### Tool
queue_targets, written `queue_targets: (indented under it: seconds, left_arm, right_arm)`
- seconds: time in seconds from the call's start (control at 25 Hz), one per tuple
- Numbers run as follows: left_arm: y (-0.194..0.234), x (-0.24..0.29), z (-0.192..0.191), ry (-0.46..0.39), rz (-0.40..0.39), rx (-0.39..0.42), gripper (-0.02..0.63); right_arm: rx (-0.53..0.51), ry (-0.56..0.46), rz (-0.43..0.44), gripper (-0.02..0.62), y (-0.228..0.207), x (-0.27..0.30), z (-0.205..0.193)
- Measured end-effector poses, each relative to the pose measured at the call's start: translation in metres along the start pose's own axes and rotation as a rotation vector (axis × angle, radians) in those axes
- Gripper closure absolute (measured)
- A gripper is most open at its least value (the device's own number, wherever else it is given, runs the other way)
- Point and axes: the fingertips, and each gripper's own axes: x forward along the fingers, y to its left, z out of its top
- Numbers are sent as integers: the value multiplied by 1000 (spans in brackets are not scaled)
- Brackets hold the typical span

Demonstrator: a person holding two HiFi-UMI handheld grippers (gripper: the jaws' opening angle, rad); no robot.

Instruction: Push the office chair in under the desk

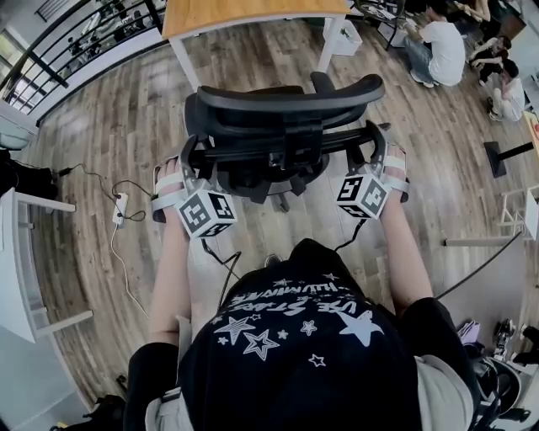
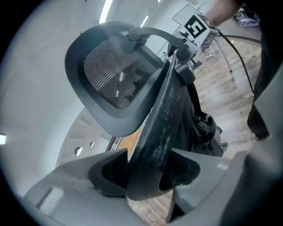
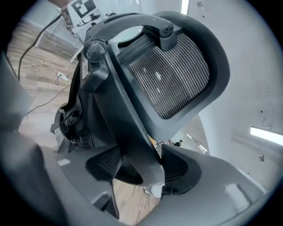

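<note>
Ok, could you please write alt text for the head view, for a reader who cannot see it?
Seen from above, a person grips the back frame of a black office chair with the left gripper and the right gripper, one on each side. The chair stands on a wooden floor, not yet under the wooden-topped desk ahead.

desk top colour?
The desk top is light orange-brown wood; shows best in the head view.

Can't see much of seat or base of black mesh office chair (image 1: 286, 118), under its backrest. Cut off at head view's top edge: wooden-topped white-legged desk (image 1: 253, 15). Can't make out left gripper (image 2: 148, 172) or right gripper (image 3: 139, 170) jaw tips there, behind chair frame.
</note>
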Motion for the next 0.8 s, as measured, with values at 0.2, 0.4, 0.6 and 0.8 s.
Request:
queue_targets:
  seconds: [0.2,0.4,0.6,0.8]
  left_arm:
    - [11,14,-5,-6,-2,2,349]
    - [21,33,-7,-13,12,13,349]
    - [38,64,-11,-32,-2,16,348]
    - [46,91,-12,-46,9,17,348]
  right_arm:
    - [-4,18,29,322,-1,12,9]
    - [2,-2,32,324,-3,28,14]
    - [2,2,41,325,-10,53,27]
    - [6,-24,47,325,-10,71,30]
